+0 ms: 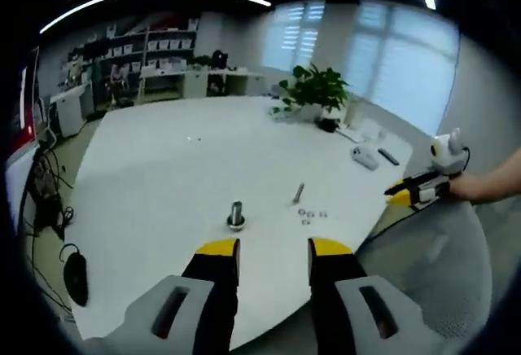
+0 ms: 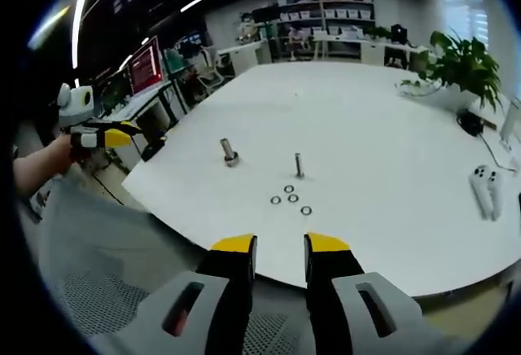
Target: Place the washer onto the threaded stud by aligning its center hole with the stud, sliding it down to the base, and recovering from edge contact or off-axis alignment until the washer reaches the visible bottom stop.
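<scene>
Here I hold the left hand-held gripper (image 1: 273, 248) spread and empty over the counter (image 1: 179, 168) edge, the right hand-held gripper (image 2: 281, 243) likewise spread and empty. Four washers (image 2: 291, 198) lie loose on the counter just beside the upright stud (image 2: 299, 164); a thicker bolt (image 2: 229, 151) stands nearby.

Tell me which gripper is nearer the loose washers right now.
Right, though narrowly. The right gripper hovers at the table edge straight in front of the washers; the left gripper hangs by the adjacent edge, facing the bolt.
</scene>
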Available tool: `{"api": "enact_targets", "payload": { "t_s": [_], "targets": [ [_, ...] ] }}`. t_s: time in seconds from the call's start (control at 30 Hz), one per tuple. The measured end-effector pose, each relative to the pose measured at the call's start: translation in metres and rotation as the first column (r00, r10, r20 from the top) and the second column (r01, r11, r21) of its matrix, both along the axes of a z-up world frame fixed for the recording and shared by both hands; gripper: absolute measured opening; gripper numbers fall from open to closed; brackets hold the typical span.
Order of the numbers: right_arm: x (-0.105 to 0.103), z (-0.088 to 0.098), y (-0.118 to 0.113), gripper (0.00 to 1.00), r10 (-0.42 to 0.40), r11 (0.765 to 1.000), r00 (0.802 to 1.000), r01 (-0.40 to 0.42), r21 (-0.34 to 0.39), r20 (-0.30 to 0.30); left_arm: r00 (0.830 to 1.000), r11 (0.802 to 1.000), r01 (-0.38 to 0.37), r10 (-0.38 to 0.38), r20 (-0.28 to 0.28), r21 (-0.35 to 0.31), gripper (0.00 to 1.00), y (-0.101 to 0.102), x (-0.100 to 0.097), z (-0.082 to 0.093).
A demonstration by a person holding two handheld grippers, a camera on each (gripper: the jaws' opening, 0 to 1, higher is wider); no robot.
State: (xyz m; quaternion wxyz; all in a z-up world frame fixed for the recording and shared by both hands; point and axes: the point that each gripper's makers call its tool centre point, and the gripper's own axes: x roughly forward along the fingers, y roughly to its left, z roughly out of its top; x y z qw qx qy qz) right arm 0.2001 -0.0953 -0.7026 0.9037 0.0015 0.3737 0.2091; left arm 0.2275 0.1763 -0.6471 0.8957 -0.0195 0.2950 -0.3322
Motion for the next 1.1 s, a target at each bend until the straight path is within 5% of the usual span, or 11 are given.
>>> {"api": "enact_targets", "payload": {
  "t_s": [0.1, 0.2, 0.3, 0.4, 0.5, 0.77, 0.87, 0.97, 1.1],
  "targets": [
    [-0.001, -0.002, 0.001, 0.26, 0.008, 1.000, 1.000, -0.008, -0.004, -0.015, 1.000, 0.999, 0.004, -0.005, 0.015, 0.042, 0.33, 0.003, -0.012, -0.003],
    [-0.003, -0.004, 0.001, 0.26, 0.017, 1.000, 1.000, -0.017, -0.009, -0.026, 1.000, 1.000, -0.008, 0.008, -0.010, -0.012, 0.33, 0.002, -0.020, -0.004],
    [-0.003, -0.004, 0.002, 0.26, 0.028, 1.000, 0.999, -0.028, -0.010, -0.028, 1.000, 1.000, -0.017, 0.017, 0.002, 0.012, 0.33, 0.007, -0.026, -0.005],
    [-0.004, -0.006, 0.003, 0.26, 0.031, 0.999, 0.999, -0.032, -0.010, -0.044, 0.998, 0.995, -0.068, 0.067, -0.013, -0.070, 0.33, 0.005, -0.029, 0.001],
    [-0.006, -0.007, 0.004, 0.26, 0.044, 0.999, 0.998, -0.044, -0.013, -0.049, 0.997, 0.998, -0.059, 0.059, 0.044, 0.008, 0.33, 0.008, -0.026, -0.003],
    [-0.009, -0.009, 0.009, 0.26, 0.061, 0.998, 0.996, -0.061, -0.010, -0.059, 0.997, 0.998, -0.063, 0.062, 0.037, 0.012, 0.34, 0.010, -0.025, -0.012],
    [-0.008, -0.007, 0.009, 0.26, 0.054, 0.999, 0.997, -0.054, -0.003, -0.052, 0.999, 0.998, -0.032, 0.029, 0.043, 0.062, 0.32, 0.008, -0.029, -0.015],
    [-0.007, -0.008, 0.009, 0.26, 0.054, 0.999, 0.997, -0.054, -0.001, -0.054, 0.994, 0.998, -0.058, 0.054, 0.090, 0.038, 0.32, 0.011, -0.023, -0.006],
    [-0.010, -0.011, 0.012, 0.26, 0.074, 0.997, 0.995, -0.075, -0.010, -0.072, 0.996, 0.997, -0.070, 0.068, 0.051, 0.032, 0.32, 0.014, -0.024, -0.013]
  ]
}}
